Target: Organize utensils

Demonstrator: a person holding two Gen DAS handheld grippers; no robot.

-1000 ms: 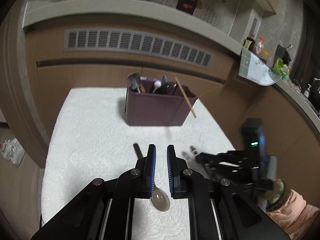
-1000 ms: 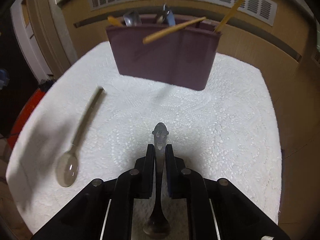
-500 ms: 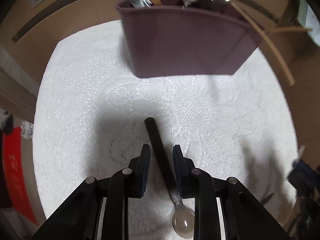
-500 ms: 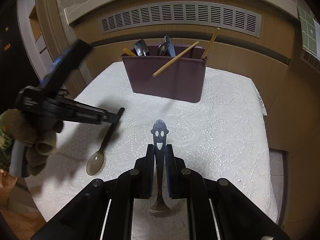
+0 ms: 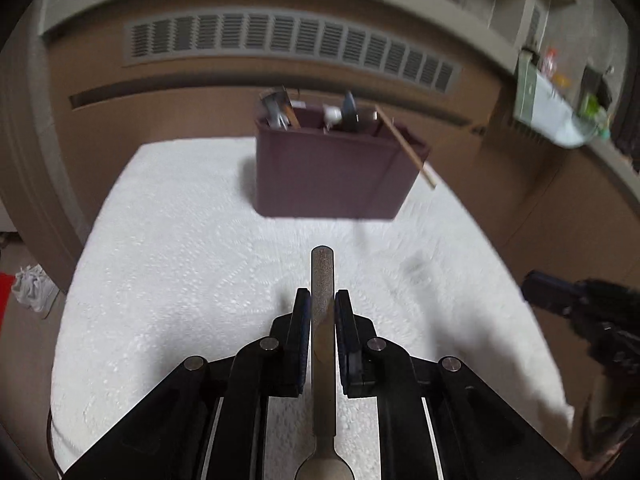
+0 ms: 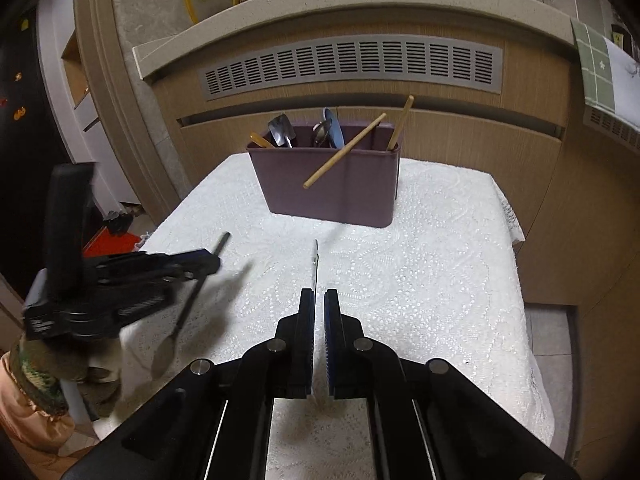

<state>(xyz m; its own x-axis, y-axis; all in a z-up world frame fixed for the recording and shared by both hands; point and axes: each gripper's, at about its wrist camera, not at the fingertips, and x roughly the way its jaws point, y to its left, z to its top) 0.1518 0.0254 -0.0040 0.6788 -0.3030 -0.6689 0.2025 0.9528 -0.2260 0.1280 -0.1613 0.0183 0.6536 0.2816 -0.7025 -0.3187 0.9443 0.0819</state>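
Note:
A purple utensil caddy (image 5: 332, 172) stands at the far side of the white cloth-covered table (image 5: 180, 260), with spoons and wooden chopsticks in it; it also shows in the right wrist view (image 6: 332, 184). My left gripper (image 5: 322, 300) is shut on a grey-handled spoon (image 5: 322, 280), lifted off the cloth, handle pointing at the caddy. In the right wrist view the left gripper (image 6: 200, 264) holds that spoon (image 6: 192, 296) at the left. My right gripper (image 6: 316, 300) is shut on a thin metal spoon (image 6: 315, 258), seen edge-on.
A wooden counter front with a grey vent grille (image 6: 352, 64) rises behind the table. A green checked towel (image 6: 596, 68) hangs at the right. The right gripper shows at the right edge of the left wrist view (image 5: 580, 304). The table edges drop off left and right.
My left gripper closed on the grey-handled spoon and lifted it off the cloth. My right gripper pulled back and turned its metal spoon edge-on.

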